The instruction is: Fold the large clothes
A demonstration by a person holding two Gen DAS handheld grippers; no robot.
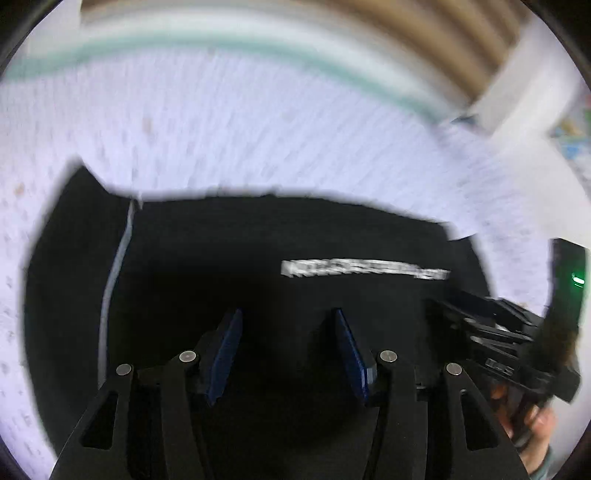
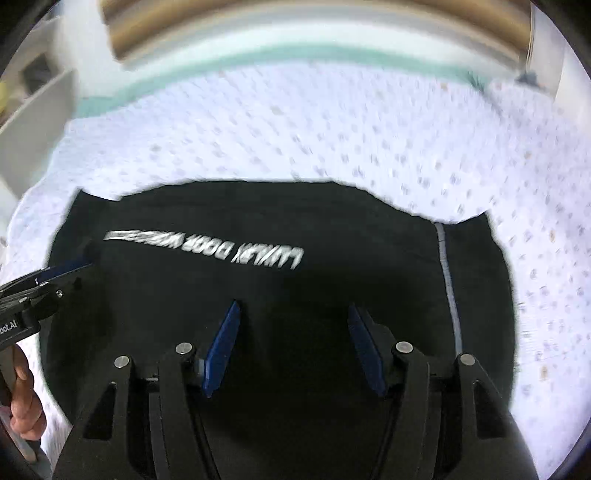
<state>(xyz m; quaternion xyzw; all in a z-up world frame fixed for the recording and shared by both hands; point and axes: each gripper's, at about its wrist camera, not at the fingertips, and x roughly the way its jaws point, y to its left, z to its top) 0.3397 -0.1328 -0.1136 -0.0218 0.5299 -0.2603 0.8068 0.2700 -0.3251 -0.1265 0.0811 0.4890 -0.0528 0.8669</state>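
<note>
A large black garment (image 1: 258,236) (image 2: 332,221) lies spread flat on a bed. It carries a line of white lettering (image 1: 362,268) (image 2: 207,245) and a thin white seam stripe (image 1: 114,277) (image 2: 448,280) along one side. My left gripper (image 1: 287,314) points down over the garment, open, with only dark cloth visible between its blue pads (image 1: 227,350). My right gripper (image 2: 292,305) hovers over the same garment, also open and holding nothing. Each gripper shows at the edge of the other's view: the right gripper (image 1: 498,332) and the left gripper (image 2: 48,280). Both views are blurred.
The garment rests on a white bedspread with small dots (image 1: 258,129) (image 2: 332,129) that has a green border (image 2: 295,55). Brown wood (image 1: 443,29) lies beyond the bed. A hand (image 2: 22,398) holds the left gripper's handle. A dark device with a green light (image 1: 576,280) sits at the right.
</note>
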